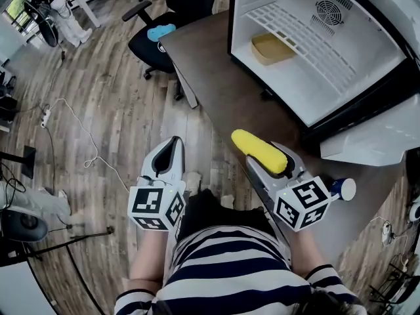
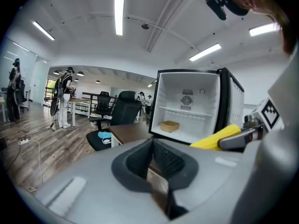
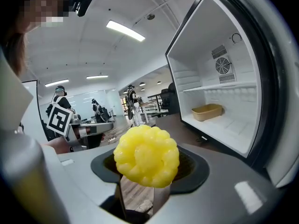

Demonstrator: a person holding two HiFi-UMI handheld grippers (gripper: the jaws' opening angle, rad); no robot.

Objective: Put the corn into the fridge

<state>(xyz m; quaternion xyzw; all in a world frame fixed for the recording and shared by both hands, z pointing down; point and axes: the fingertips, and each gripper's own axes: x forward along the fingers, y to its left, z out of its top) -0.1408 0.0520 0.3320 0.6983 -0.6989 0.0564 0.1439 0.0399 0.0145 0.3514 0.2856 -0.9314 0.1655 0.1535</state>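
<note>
- Yellow corn (image 3: 146, 155) is sitting crosswise between the right gripper (image 3: 142, 190) jaws. The jaws are pinching it near one end, and the other end is pointing straight at the camera.
- From the head view, the corn (image 1: 259, 151) is sticking out past the tips of the right gripper (image 1: 266, 166). It is hanging in the air over the table (image 1: 223, 90), outside the fridge (image 1: 367, 44) and near its open front.
- Left gripper (image 2: 156, 171) jaws are pressing together with nothing between them. It is hovering beside the right one, over the wooden floor (image 1: 98, 110) just off the table edge.
- Fridge is standing on the table with its door open and its inside showing white.
- Tan tray (image 1: 271, 48) is lying on the fridge's bottom level, under the wire shelf (image 1: 295, 31).
- Black office chair (image 1: 154, 44) is standing at the table's far corner.
</note>
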